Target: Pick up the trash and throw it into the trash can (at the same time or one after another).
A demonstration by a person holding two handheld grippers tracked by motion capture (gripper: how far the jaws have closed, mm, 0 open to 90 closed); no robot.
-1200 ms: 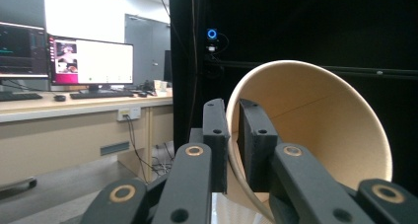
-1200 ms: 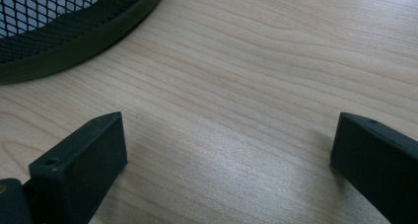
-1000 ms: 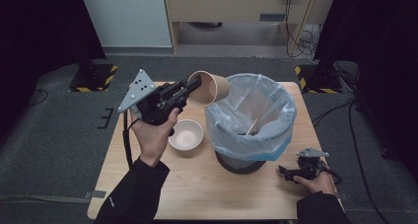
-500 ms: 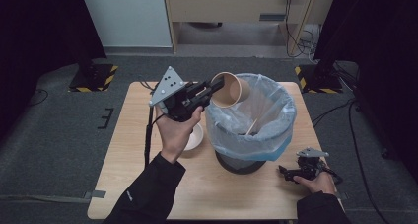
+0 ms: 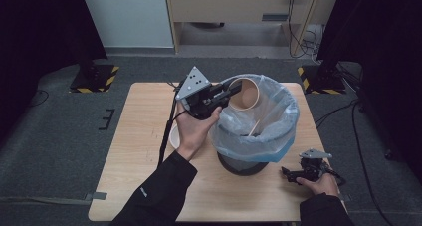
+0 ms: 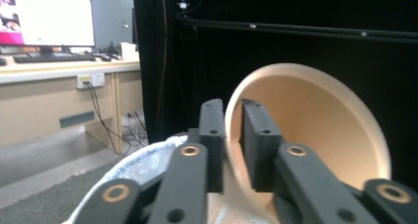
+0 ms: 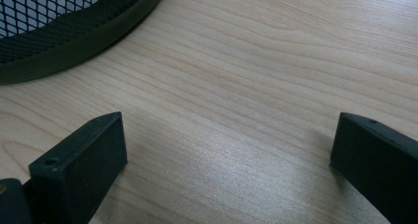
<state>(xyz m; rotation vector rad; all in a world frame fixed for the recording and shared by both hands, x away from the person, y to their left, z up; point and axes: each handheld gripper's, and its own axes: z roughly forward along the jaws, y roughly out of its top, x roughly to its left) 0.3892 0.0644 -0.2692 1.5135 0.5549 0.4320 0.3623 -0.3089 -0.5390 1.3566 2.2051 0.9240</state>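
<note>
A tan paper cup [image 5: 245, 94] lies on its side in the air over the blue-bagged waste bin [image 5: 287, 132]. My left gripper [image 5: 233, 90] has its jaws on either side of the cup's rim. They have just been opening. In the left gripper view the cup [image 6: 315, 135] wall stands between the pads of my left gripper [image 6: 231, 145] with a thin dark gap beside it. My right gripper [image 5: 287, 172] rests on the table at the front right. In its own view my right gripper [image 7: 226, 155] is wide open on bare wood.
A white bowl [image 5: 173, 136] sits on the wooden table [image 5: 144, 111] behind my left hand. A wooden stick [image 5: 254, 129] leans inside the bin. The bin's black mesh base [image 7: 74, 41] is close to the right gripper. Dark curtains stand on both sides.
My left hand has carried the cup to the right, from beside the bin to above its opening. The right hand has kept still.
</note>
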